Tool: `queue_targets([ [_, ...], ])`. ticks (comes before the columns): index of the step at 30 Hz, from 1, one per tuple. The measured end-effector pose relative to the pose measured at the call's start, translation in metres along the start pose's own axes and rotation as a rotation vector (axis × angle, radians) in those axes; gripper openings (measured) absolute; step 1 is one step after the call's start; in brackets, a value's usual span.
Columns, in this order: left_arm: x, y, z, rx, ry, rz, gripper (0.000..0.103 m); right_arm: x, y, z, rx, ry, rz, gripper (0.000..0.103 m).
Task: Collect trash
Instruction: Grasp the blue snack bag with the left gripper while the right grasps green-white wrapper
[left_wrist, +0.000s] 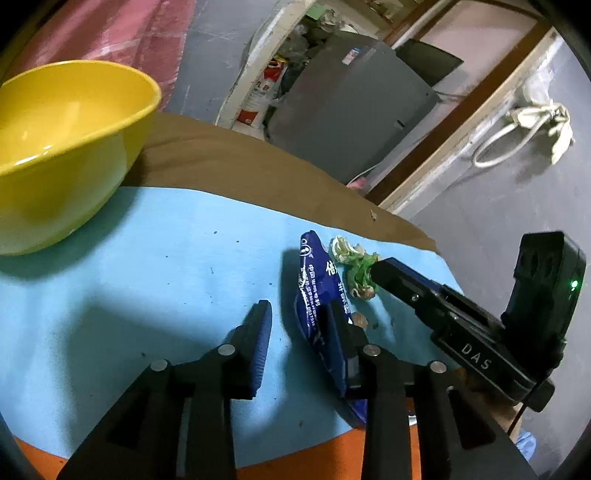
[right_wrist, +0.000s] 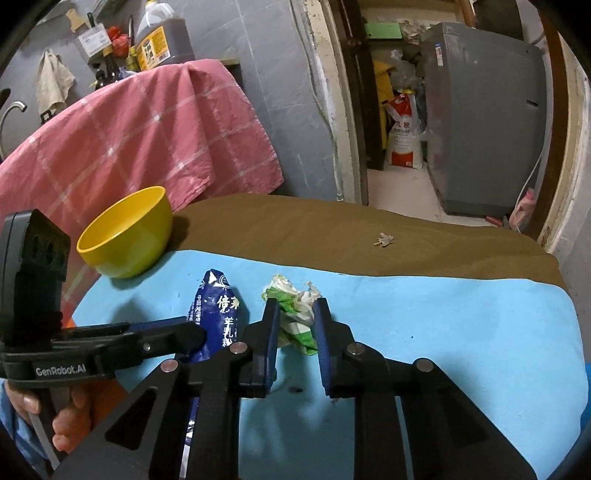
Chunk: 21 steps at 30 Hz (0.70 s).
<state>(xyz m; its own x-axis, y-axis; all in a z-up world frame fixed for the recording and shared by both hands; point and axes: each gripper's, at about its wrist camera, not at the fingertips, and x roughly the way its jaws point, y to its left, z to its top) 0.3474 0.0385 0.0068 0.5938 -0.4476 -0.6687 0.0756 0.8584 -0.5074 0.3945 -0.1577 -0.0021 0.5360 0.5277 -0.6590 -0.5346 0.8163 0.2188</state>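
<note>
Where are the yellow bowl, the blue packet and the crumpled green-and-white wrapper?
yellow bowl (right_wrist: 125, 236), right wrist view, inner wall.
blue packet (right_wrist: 216, 306), right wrist view, printed front.
crumpled green-and-white wrapper (right_wrist: 291, 306), right wrist view, middle of the wad.

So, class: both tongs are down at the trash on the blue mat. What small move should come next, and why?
Probably lift the right tongs: they look closed on the crumpled green-and-white wrapper, and the yellow bowl stands empty nearby. The left tongs sit open beside the blue packet.
</note>
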Motion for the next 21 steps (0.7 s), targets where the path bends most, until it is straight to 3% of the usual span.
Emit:
queue_targets([
  [6, -0.001, -0.007, -0.005, 0.041, -0.010, 0.034, 0.027, -0.002, -0.004, 0.001, 0.024, -0.011, -0.013, 0.015],
  [8, -0.001, -0.009, -0.007, 0.050, -0.015, 0.033, 0.016, -0.003, -0.004, 0.001, 0.024, -0.015, -0.017, 0.014],
  [11, -0.002, -0.011, -0.008, 0.052, -0.036, 0.015, 0.012, -0.002, -0.003, 0.001, 0.021, -0.011, -0.020, 0.013],
  [16, -0.005, -0.005, -0.005, 0.010, -0.068, -0.023, 0.009, -0.001, -0.004, 0.001, 0.019, -0.006, -0.021, 0.013],
  [21, -0.018, 0.008, -0.002, -0.088, -0.151, -0.048, 0.007, -0.003, -0.003, 0.002, 0.022, -0.024, -0.025, 0.010],
])
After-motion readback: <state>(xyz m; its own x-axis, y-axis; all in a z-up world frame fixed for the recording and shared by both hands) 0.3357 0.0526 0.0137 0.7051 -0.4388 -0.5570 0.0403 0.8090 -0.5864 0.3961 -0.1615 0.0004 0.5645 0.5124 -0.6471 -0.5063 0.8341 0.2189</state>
